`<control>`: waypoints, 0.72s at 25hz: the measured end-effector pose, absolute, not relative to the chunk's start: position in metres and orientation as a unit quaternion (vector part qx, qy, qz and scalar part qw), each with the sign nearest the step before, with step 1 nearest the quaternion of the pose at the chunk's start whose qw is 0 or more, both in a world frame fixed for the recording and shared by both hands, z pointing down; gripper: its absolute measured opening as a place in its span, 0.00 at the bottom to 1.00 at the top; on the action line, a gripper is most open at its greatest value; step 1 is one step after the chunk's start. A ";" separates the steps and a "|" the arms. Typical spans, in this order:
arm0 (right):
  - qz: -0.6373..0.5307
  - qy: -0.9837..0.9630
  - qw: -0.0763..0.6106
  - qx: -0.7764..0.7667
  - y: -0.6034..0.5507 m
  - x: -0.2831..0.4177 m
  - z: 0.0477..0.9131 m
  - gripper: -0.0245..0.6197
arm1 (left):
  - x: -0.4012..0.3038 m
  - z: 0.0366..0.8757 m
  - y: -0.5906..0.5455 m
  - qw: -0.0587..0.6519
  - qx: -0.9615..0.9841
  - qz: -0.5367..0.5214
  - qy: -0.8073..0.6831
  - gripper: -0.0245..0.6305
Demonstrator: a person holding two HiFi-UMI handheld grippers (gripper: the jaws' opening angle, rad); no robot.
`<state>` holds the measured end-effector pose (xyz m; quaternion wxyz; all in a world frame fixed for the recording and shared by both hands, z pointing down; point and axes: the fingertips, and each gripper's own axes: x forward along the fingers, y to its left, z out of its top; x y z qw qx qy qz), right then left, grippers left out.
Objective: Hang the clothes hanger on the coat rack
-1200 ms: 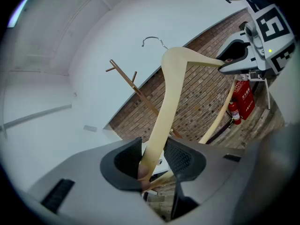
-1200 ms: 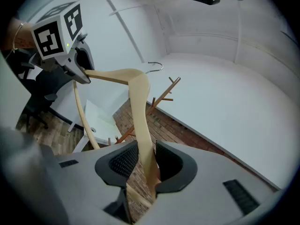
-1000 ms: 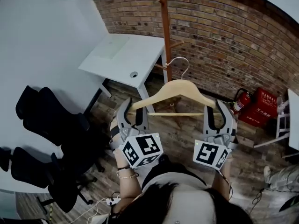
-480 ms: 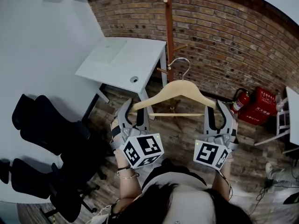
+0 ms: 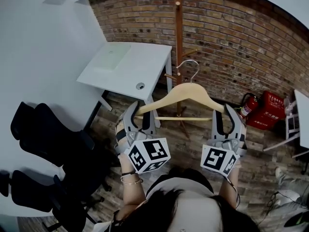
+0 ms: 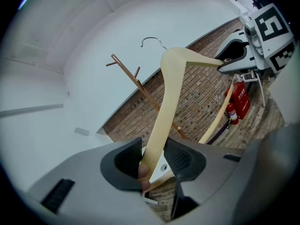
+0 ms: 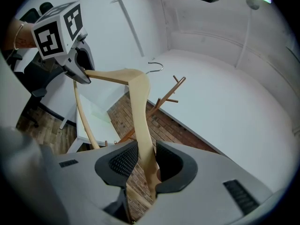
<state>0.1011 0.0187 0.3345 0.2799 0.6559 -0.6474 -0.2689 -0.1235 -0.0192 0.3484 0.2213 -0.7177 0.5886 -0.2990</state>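
A pale wooden clothes hanger with a metal hook is held up level in front of the brick wall. My left gripper is shut on its left arm end and my right gripper on its right end. In the left gripper view the hanger arm runs up from between the pads of the left gripper. In the right gripper view the other arm rises from the right gripper. The brown wooden coat rack stands just behind the hook, with short pegs beside it.
A white desk stands left of the rack. Black office chairs crowd the lower left. A fire extinguisher and red boxes sit at the wall on the right. A white table edge is at far right.
Both grippers have carried the hanger slightly forward, so the hook now sits closer to the rack's pole. Both grips are unchanged.
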 end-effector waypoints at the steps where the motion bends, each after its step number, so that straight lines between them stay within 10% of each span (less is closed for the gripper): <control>1: -0.269 -0.647 0.281 0.656 0.019 0.099 0.334 0.24 | -0.125 0.349 -0.020 0.221 -0.718 -0.298 0.588 0.26; 18: -0.281 -0.644 0.281 0.654 -0.014 0.104 0.334 0.24 | -0.120 0.350 -0.050 0.221 -0.717 -0.294 0.593 0.26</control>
